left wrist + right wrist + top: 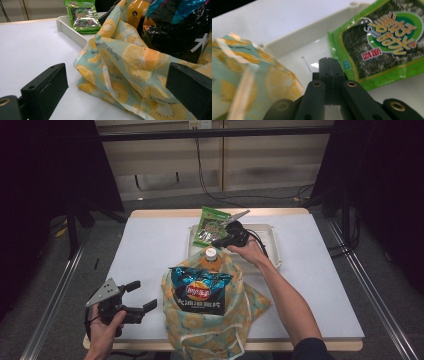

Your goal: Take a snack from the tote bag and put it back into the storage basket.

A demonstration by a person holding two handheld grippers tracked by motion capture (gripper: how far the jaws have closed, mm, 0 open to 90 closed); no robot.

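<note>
A white sheet covers the table [150, 250] in the high view, with dark floor and pale wall panels behind. From here I judge the work to be packing snacks into the fruit-print cloth bag [210, 320]: 2 items already stand in it, the orange bottle [211, 257] and the dark crisp packet [200, 290]. The green seaweed packet [209, 225] lies in the white tray [272, 245], so it is what remains. My right gripper [220, 240] sits at that packet's near edge; my left gripper [145, 297] waits left of the bag.

In the left gripper view, its jaws stand wide apart, empty, the bag [125, 65] just ahead.

In the right gripper view, the jaws are pressed together on nothing, the seaweed packet [382, 45] just beside them, not gripped.
</note>
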